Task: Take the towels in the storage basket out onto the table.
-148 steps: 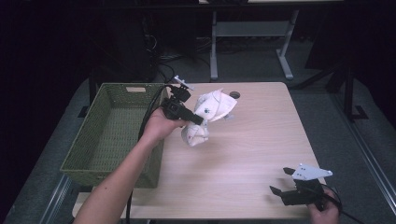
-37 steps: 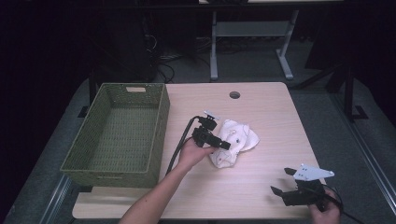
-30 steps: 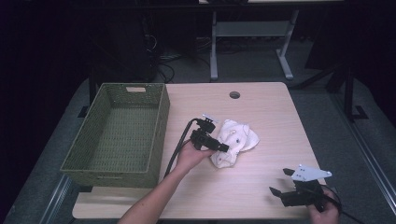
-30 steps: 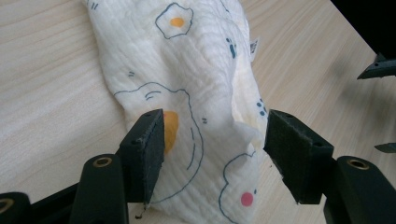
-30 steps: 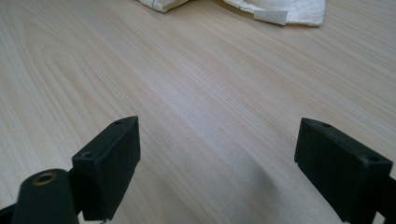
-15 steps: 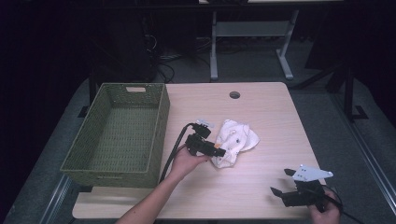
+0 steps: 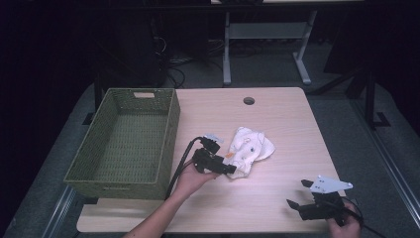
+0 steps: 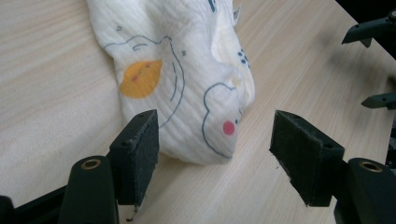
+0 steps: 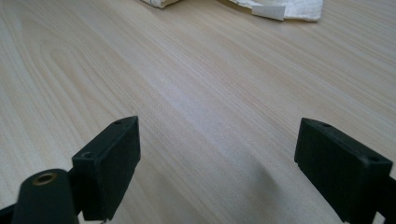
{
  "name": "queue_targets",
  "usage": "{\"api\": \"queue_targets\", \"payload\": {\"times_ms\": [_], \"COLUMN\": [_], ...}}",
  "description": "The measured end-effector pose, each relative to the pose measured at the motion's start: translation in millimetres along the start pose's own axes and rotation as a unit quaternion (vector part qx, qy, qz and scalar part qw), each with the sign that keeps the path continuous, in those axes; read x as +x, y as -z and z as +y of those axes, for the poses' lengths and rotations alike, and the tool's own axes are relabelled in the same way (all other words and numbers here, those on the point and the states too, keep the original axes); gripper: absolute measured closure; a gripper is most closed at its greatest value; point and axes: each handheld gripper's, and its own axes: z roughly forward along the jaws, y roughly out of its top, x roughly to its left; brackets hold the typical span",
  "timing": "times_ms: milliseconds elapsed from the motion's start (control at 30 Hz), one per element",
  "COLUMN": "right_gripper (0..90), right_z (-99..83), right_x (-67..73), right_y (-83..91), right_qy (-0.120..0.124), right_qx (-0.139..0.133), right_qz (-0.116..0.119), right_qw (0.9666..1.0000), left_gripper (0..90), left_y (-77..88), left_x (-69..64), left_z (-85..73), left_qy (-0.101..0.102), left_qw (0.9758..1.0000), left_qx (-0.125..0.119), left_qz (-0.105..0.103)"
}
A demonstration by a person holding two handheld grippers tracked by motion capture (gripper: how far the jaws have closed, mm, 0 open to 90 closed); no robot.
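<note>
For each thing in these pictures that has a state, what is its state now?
cloth: crumpled, lying on the table, between no pads.
left gripper: open, jaws just been opening, cloth edge in front of them, not gripped.
right gripper: open, holding nothing, over bare table.
basket: upright, nothing seen inside.

A: Where could a gripper pass on the table (image 7: 277,208)?

B: The right half is bare wood out to the right edge, and so is the strip along the near edge between the two grippers.

A: What blocks the way?

B: The green wicker basket (image 7: 148,106) fills the left edge with tall walls. The white printed cloth (image 7: 250,148) lies mid-table, just ahead of the left gripper (image 7: 229,168).
</note>
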Motion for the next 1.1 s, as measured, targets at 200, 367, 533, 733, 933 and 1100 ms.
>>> {"api": "queue_targets", "payload": {"times_ms": [200, 367, 533, 733, 933, 1100], "right_gripper": [14.0, 14.0, 14.0, 14.0, 14.0, 14.0], "right_z": [0.2, 0.3, 0.6, 0.4, 0.5, 0.6], "right_x": [1.0, 1.2, 1.8, 2.1, 2.5, 2.7], "right_y": [-0.6, -1.5, -1.6, -2.0, -3.1, -3.7], "right_qy": [-0.001, -0.002, -0.002, -0.001, -0.002, -0.003], "right_qx": [0.001, 0.004, 0.003, 0.002, 0.006, 0.006], "right_qz": [0.0, 0.0, 0.0, 0.0, 0.003, 0.002], "right_qw": [1.0, 1.0, 1.0, 1.0, 1.0, 1.0], "left_gripper": [32.0, 31.8, 31.9, 31.4, 31.1, 30.4], "left_y": [6.7, 12.8, 14.0, 14.4, 14.9, 16.8], "left_x": [1.0, 1.3, -1.1, -6.6, -10.8, -10.1], "left_z": [-8.7, -16.5, -25.0, -36.0, -46.4, -52.4], "left_qy": [0.003, 0.003, -0.004, -0.011, -0.02, -0.015], "left_qw": [0.9999, 0.9999, 0.9998, 0.9998, 0.9997, 0.9997], "left_qx": [-0.009, -0.015, -0.018, -0.016, -0.012, -0.013], "left_qz": [-0.007, -0.008, -0.007, -0.009, -0.006, -0.015]}}
